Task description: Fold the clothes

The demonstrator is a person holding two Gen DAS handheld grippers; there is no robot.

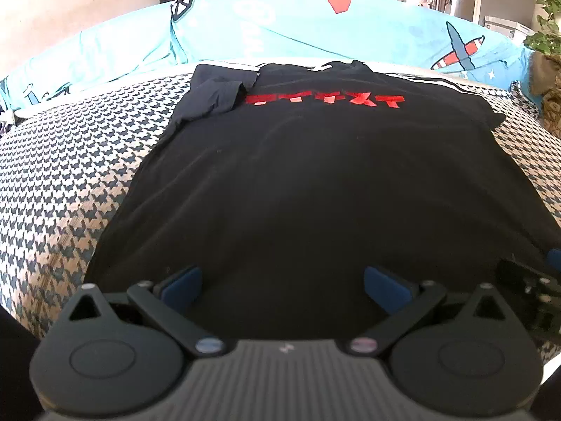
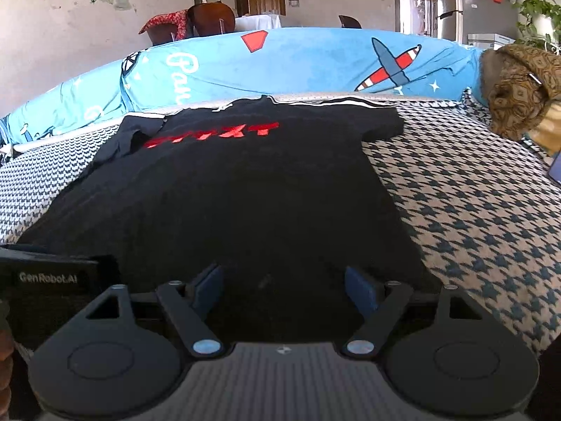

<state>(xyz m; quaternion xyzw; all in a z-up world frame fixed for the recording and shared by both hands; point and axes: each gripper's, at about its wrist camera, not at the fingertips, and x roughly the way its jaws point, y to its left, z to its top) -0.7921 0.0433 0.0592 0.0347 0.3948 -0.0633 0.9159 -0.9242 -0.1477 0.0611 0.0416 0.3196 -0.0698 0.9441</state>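
A houndstooth cover [image 2: 473, 210] in dark blue and cream spreads over the bed. A light blue sheet [image 2: 298, 66] printed with an aeroplane [image 2: 389, 65] runs along the far edge. A brown patterned cloth [image 2: 519, 87] is bunched at the right. Behind stand a wooden chair [image 2: 210, 17], a grey refrigerator [image 2: 484, 17] and a leafy plant [image 2: 536, 14].

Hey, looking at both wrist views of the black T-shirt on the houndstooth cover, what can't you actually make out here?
- Black T-shirt: its near hem is hidden behind the gripper bodies in both views.
- Red lettering: upside down, too blurred to read in the right wrist view.
- Left gripper and right gripper: jaws open; whether the fingertips touch the cloth is unclear.
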